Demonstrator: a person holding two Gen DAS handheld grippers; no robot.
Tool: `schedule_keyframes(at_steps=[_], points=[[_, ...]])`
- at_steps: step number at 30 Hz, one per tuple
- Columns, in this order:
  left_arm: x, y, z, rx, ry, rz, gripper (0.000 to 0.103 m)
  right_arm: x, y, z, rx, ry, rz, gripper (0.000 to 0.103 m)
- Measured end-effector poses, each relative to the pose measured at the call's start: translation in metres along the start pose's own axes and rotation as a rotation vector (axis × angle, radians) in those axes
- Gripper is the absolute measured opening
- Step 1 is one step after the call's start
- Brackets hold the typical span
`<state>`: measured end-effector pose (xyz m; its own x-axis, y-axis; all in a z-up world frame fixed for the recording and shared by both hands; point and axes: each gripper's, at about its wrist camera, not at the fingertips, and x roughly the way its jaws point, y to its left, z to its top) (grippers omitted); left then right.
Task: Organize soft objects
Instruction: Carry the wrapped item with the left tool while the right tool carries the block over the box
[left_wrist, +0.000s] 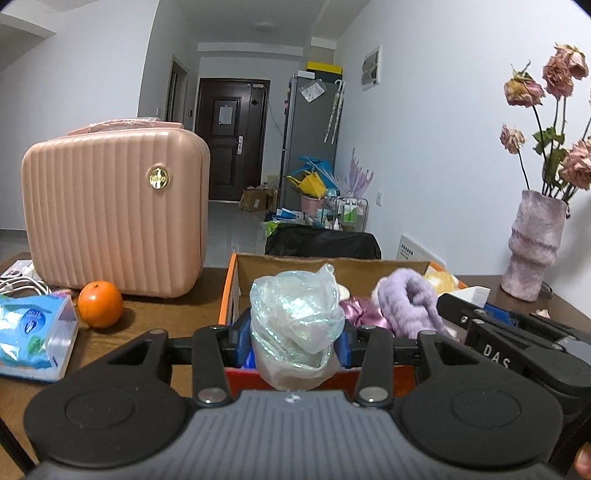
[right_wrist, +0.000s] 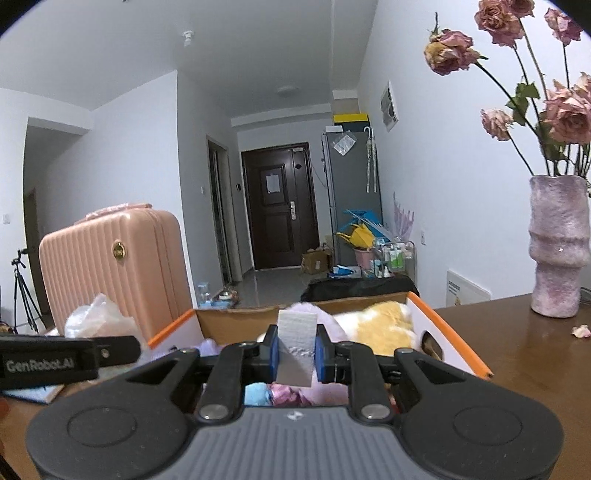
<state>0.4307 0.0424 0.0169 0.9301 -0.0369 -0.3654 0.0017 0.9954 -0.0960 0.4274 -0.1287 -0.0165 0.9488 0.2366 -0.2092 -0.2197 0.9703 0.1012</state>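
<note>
My left gripper (left_wrist: 293, 339) is shut on a crumpled, iridescent clear plastic bag (left_wrist: 295, 314), held just over the near edge of an orange-rimmed cardboard box (left_wrist: 228, 291). Inside the box lie a fluffy lilac piece (left_wrist: 410, 302), a pink satin piece (left_wrist: 360, 312) and a yellow plush (left_wrist: 441, 280). My right gripper (right_wrist: 297, 352) is shut on a small white textured cloth (right_wrist: 297, 343), above the same box (right_wrist: 454, 338) and in front of the yellow plush (right_wrist: 384, 325). The two grippers hang side by side over the box.
A ribbed pink case (left_wrist: 114, 214) stands left of the box. Near it lie an orange (left_wrist: 100, 304), a blue tissue pack (left_wrist: 33, 332) and white cables. A mauve vase (right_wrist: 557, 251) of dried roses stands at the right on the brown table (right_wrist: 517, 350).
</note>
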Motion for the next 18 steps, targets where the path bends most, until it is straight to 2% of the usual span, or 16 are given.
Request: schedule_keyframes(at_steps=[18], points=[[0.056,0.014,0.027,-0.046,-0.021,0.034,0.043,0.069,0.015,0.019,0.005,-0.009,0.049,0.018]])
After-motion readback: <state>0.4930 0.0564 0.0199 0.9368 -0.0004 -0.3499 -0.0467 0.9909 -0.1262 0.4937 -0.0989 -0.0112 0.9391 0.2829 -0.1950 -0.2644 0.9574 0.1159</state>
